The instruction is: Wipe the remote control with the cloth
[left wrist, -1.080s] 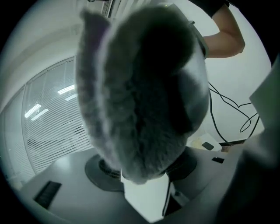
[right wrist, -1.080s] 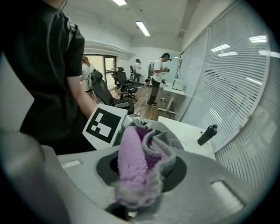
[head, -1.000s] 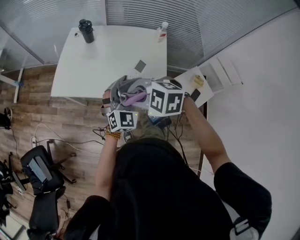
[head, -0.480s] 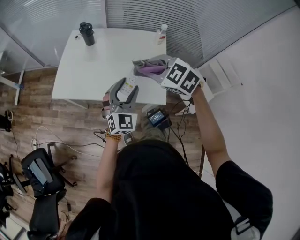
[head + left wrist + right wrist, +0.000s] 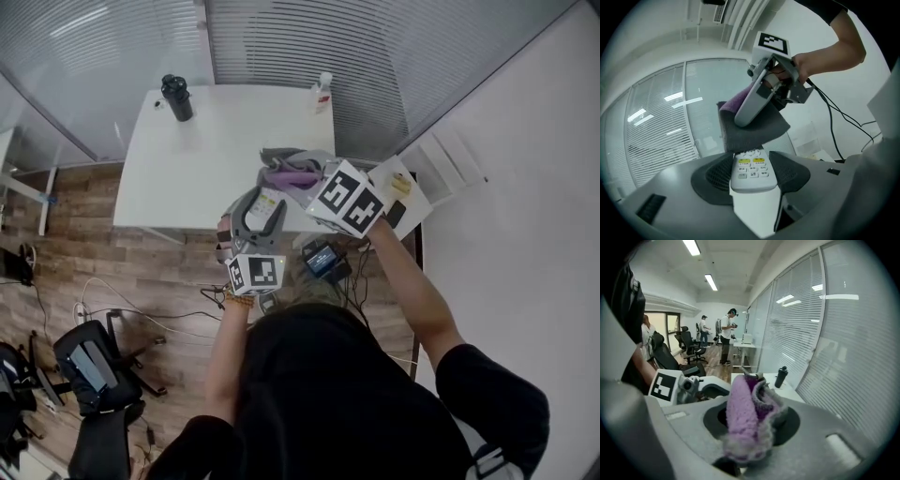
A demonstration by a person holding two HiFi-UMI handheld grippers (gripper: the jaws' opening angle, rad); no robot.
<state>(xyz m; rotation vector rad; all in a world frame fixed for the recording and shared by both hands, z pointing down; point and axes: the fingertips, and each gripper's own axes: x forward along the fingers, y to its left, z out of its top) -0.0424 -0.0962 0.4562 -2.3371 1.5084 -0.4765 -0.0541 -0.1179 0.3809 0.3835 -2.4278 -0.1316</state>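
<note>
1. Remote control (image 5: pixel 749 171): white, oblong, rounded near end. Two yellow keys sit above rows of small white keys, face up. It is held in the air above the near edge of the counter (image 5: pixel 206 159), towards its right corner, with its far end pointing away from the person.
2. Cloth (image 5: pixel 745 420): fleecy, lilac on one face and grey on the other, with a grey edging. It is bunched into a thick fold, just beyond the remote control and higher. Its grey lower edge hangs over the remote control's far end. Whether the two touch cannot be told.
3. Views compared:
   - Left gripper view: the only one to show the key layout, and the cloth's grey side draped over the remote control's tip.
   - Right gripper view: shows the lilac pile up close, then the black bottle (image 5: pixel 780 377), then office chairs (image 5: pixel 689 350) and standing people (image 5: pixel 725 333) far down the room.
   - Head view: the only one to show the whole white counter. The black bottle is at its far left corner and a white bottle with a red cap (image 5: pixel 322 92) is on its far edge, towards the right.
4. Left gripper (image 5: pixel 750 178): jaws set wide, both dark pads pressed on the remote control's long sides, grasping it.
5. Right gripper (image 5: pixel 751 423): clenched on the cloth, the fold filling the gap between its pads and spilling out past them.
</note>
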